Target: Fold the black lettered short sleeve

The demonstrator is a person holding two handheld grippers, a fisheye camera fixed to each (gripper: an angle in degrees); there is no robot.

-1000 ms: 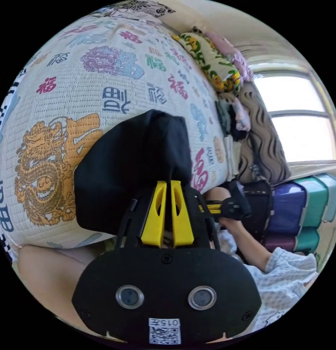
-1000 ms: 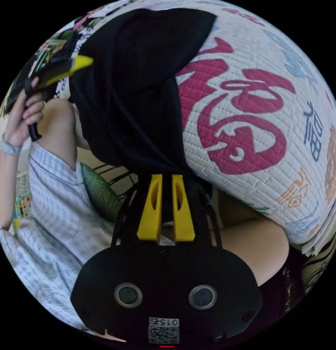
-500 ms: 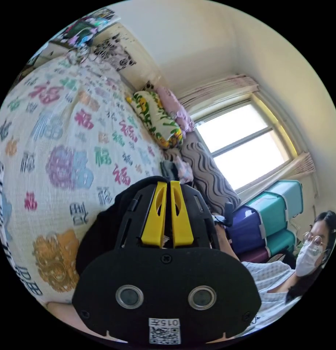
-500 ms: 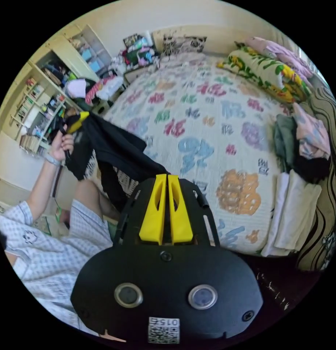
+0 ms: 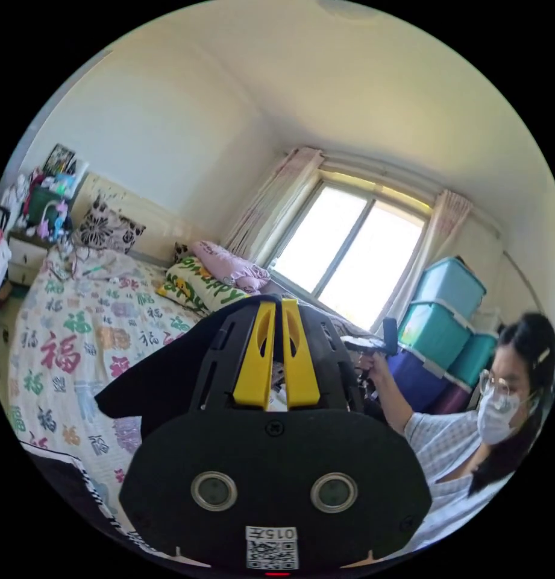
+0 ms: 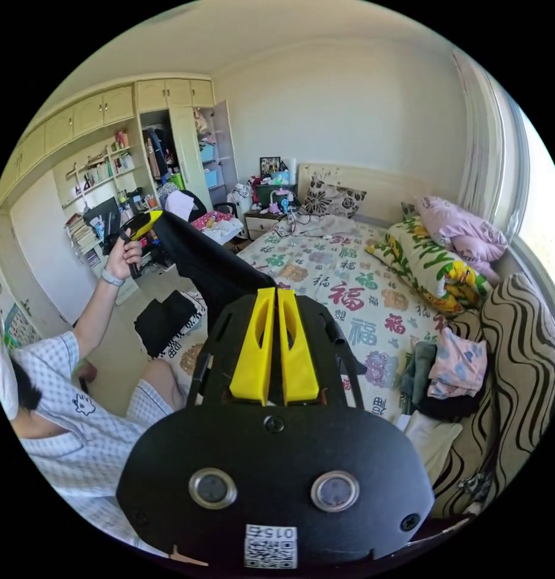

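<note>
The black short sleeve shirt (image 6: 211,265) is held up in the air above the bed's edge, stretched between both grippers. In the right gripper view my right gripper (image 6: 276,292) has its yellow jaws shut on one end of the shirt. At the upper left a hand holds my left gripper (image 6: 152,216) on the other end. In the left gripper view my left gripper (image 5: 275,304) is shut, and the black shirt (image 5: 163,374) hangs behind and below its jaws. The right gripper (image 5: 364,345) shows further right in the person's hand. The lettering is hidden.
The bed's quilt (image 6: 349,301) with coloured characters spreads below. Pillows (image 6: 434,253) and a striped cushion (image 6: 518,362) line the window side, with a clothes pile (image 6: 446,374) beside them. Teal storage boxes (image 5: 446,301) stand under the window. Shelves (image 6: 102,181) fill the far wall. More dark cloth (image 6: 166,319) lies at the bed's edge.
Both grippers have risen from the quilt's edge with the shirt. The views now tip up onto the room, window and ceiling. The shirt has gone from bunched to stretched out.
</note>
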